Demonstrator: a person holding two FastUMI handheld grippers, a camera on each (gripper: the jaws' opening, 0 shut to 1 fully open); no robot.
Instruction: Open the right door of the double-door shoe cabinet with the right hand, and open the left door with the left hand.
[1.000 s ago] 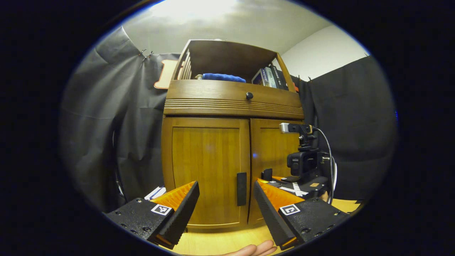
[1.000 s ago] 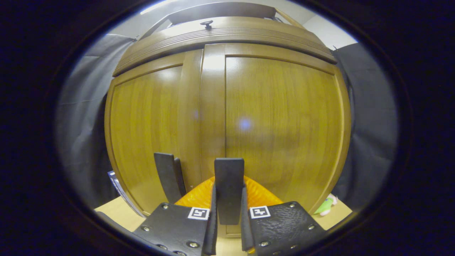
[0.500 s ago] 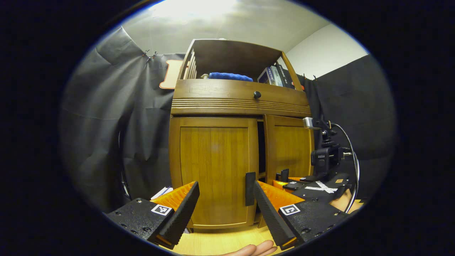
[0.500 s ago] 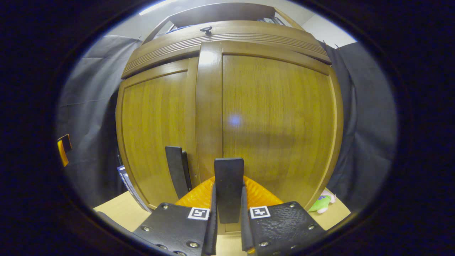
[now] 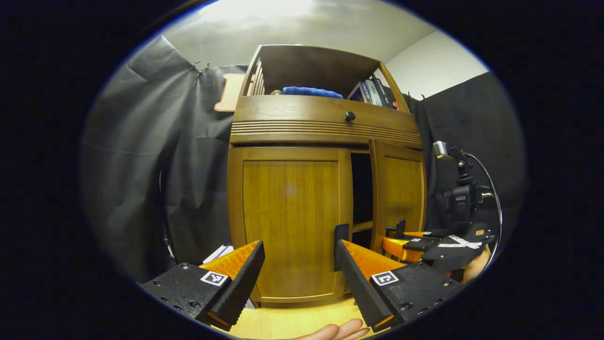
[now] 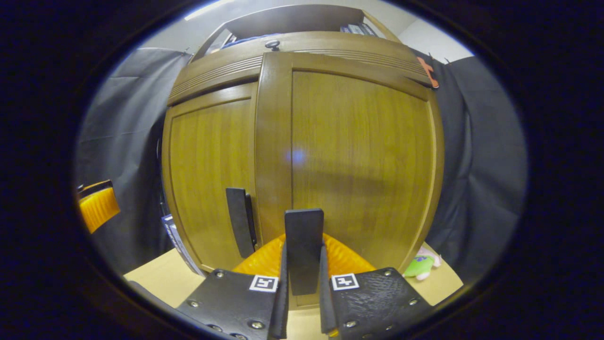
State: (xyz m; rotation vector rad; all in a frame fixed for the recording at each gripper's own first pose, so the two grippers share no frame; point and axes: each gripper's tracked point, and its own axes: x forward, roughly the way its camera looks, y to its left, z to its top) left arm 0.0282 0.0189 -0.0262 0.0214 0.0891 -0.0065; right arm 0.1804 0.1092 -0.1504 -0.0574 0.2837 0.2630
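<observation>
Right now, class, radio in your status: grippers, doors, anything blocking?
Right hand-held gripper shut on right handle, right door part open. Left hand-held gripper open, short of left handle. Left door closed. Nothing blocking.

Brown wooden double-door shoe cabinet (image 5: pixel 325 127) standing upright on pale floor. Right door (image 5: pixel 401 193) swung partway out on its far-right hinge, dark gap showing beside it, black handle (image 6: pixel 303 250) near its free edge. Left door (image 5: pixel 290 222) flat and closed, black vertical handle (image 5: pixel 340 245) at its right edge.
</observation>
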